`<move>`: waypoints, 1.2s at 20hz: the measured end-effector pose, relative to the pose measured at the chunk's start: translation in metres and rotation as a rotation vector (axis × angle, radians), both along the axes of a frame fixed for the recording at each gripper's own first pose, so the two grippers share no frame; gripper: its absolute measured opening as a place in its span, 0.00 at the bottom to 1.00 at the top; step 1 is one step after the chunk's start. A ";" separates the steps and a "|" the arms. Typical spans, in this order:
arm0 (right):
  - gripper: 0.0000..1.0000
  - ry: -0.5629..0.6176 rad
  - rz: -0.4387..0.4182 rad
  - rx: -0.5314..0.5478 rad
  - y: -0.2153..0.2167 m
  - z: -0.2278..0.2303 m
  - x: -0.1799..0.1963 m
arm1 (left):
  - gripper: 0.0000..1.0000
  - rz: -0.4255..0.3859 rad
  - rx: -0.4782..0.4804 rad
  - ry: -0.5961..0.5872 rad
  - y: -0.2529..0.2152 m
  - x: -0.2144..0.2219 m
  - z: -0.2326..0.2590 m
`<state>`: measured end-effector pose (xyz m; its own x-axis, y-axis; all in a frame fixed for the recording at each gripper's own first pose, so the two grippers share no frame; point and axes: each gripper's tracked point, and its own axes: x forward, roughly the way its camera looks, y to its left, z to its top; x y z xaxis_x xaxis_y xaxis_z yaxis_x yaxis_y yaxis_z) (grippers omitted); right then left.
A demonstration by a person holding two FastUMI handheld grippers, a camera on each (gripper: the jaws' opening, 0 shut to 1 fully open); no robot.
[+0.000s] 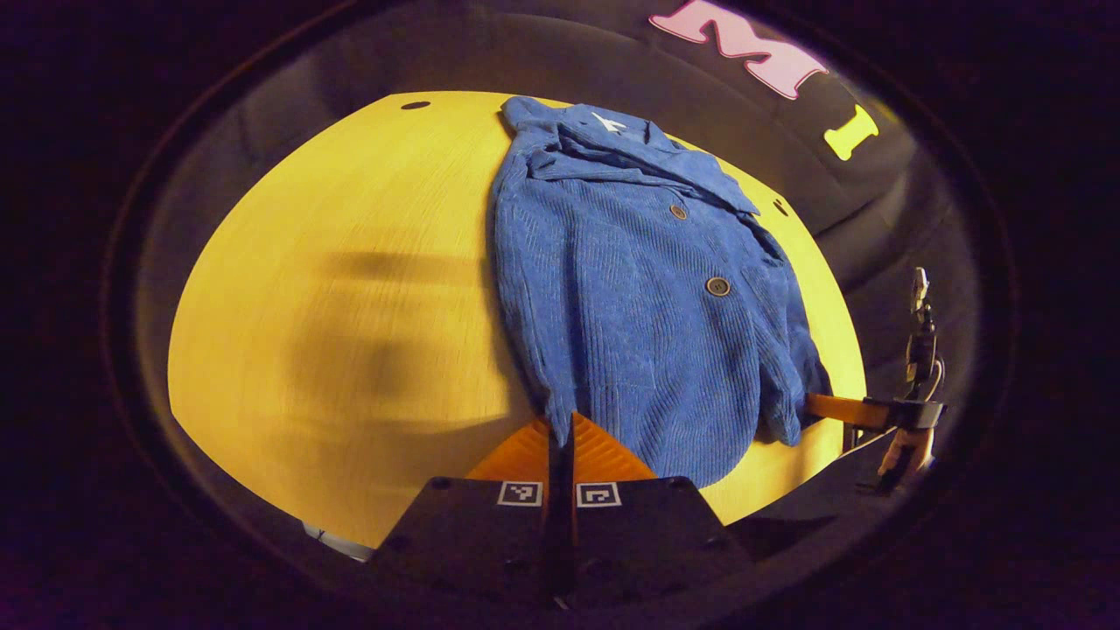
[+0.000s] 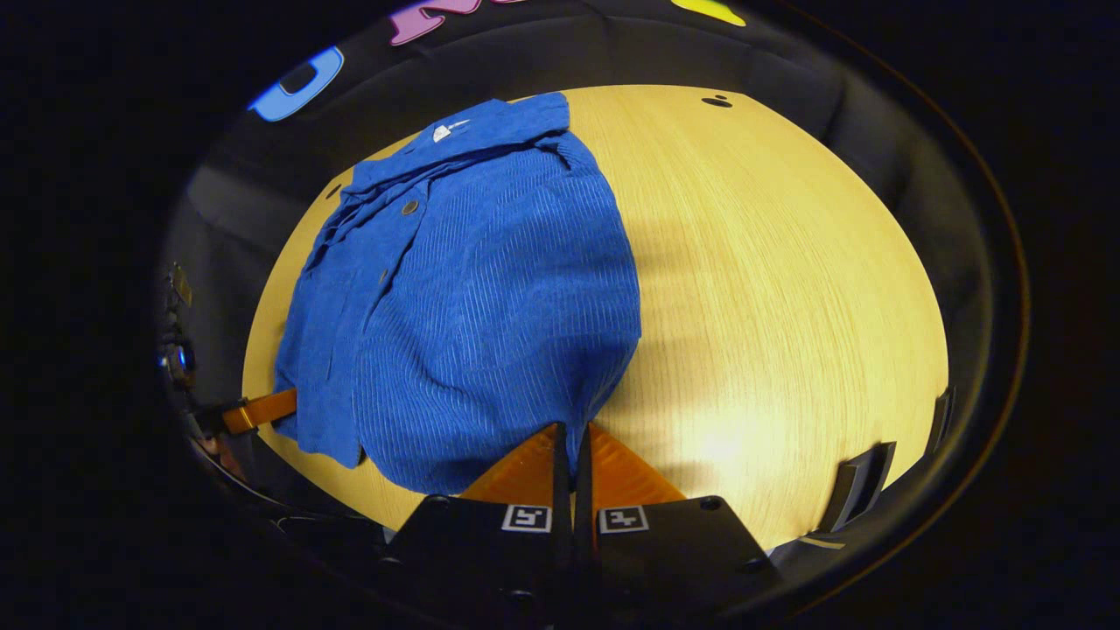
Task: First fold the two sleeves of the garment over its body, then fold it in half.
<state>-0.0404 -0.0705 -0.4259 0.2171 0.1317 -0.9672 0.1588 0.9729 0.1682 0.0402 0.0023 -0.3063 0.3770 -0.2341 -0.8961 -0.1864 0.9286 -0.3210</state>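
In the left gripper view, your left tool (image 1: 560, 429) is sitting at the bottom centre of the frame with its two fingers pressed together, pinching the lower left hem corner of the blue garment (image 1: 647, 297). In the right gripper view, your right tool (image 2: 571, 437) is sitting at bottom centre too, fingers pressed together on the garment's hem at its lower right corner.

The garment is lying on the yellow worktop (image 1: 350, 306), a ribbed, buttoned jacket with its collar toward the top of the frame and its hem toward the bottom. In the left gripper view it is filling the centre and right of the worktop; in the right gripper view it is covering the left half.

At the right edge of the left gripper view, the other tool is reaching in from off the worktop, its fingers touching the garment's lower right edge, with a hand (image 1: 906, 451) showing behind it. In the right gripper view, the other tool is reaching in at the left edge, touching the garment's lower left edge.

Small dark holes (image 2: 716, 101) are dotting the far part of the worktop.
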 end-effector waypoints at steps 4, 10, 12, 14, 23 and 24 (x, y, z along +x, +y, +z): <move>0.05 -0.077 0.014 0.017 0.012 0.025 0.034 | 0.00 -0.020 0.023 -0.020 0.001 0.009 0.022; 0.05 -0.294 0.037 0.078 0.021 0.091 0.180 | 0.00 -0.011 0.009 -0.200 0.012 0.120 0.109; 0.05 -0.363 0.032 0.097 0.023 0.107 0.238 | 0.00 -0.008 0.021 -0.265 0.023 0.169 0.131; 0.05 -0.415 0.030 0.109 0.021 0.112 0.294 | 0.00 -0.007 0.045 -0.315 0.035 0.219 0.145; 0.04 -0.551 0.025 0.003 -0.011 0.065 0.500 | 0.00 0.011 0.264 -0.471 0.111 0.432 0.132; 0.04 -0.553 0.017 -0.026 -0.018 0.051 0.517 | 0.00 0.041 0.268 -0.469 0.117 0.453 0.123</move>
<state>0.4770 -0.0884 -0.3749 0.6917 0.1167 -0.7127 0.0383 0.9795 0.1976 0.4931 0.1197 -0.1832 0.7553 0.0031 -0.6554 -0.1181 0.9843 -0.1315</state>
